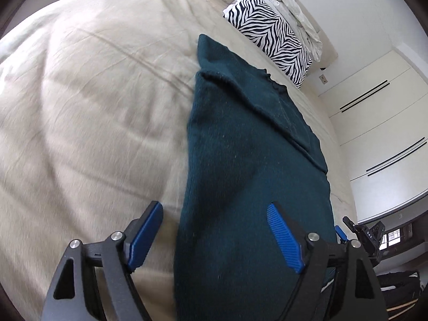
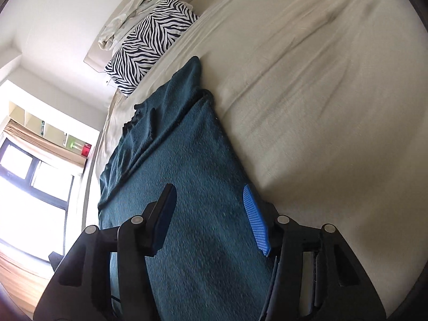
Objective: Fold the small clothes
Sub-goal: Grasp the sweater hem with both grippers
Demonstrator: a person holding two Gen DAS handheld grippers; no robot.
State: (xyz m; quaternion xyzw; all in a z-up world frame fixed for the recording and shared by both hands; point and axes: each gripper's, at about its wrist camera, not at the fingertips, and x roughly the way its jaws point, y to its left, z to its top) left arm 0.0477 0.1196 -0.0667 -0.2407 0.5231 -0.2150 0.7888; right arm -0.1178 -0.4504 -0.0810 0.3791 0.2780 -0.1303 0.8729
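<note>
A dark teal knitted garment lies in a long folded strip on the beige bed sheet, with a flap folded over its far part. My left gripper hovers open over the near end. Its left pad is above bare sheet and its right pad is above the knit, so the garment's left edge runs between them. In the right wrist view the same garment stretches away from my right gripper, which stands open above the cloth near its right edge. Neither gripper holds anything.
A zebra-print pillow and a crumpled cream cloth lie at the head of the bed, beyond the garment. White wardrobe doors stand beside the bed. A bright window and wooden floor show at the left of the right wrist view.
</note>
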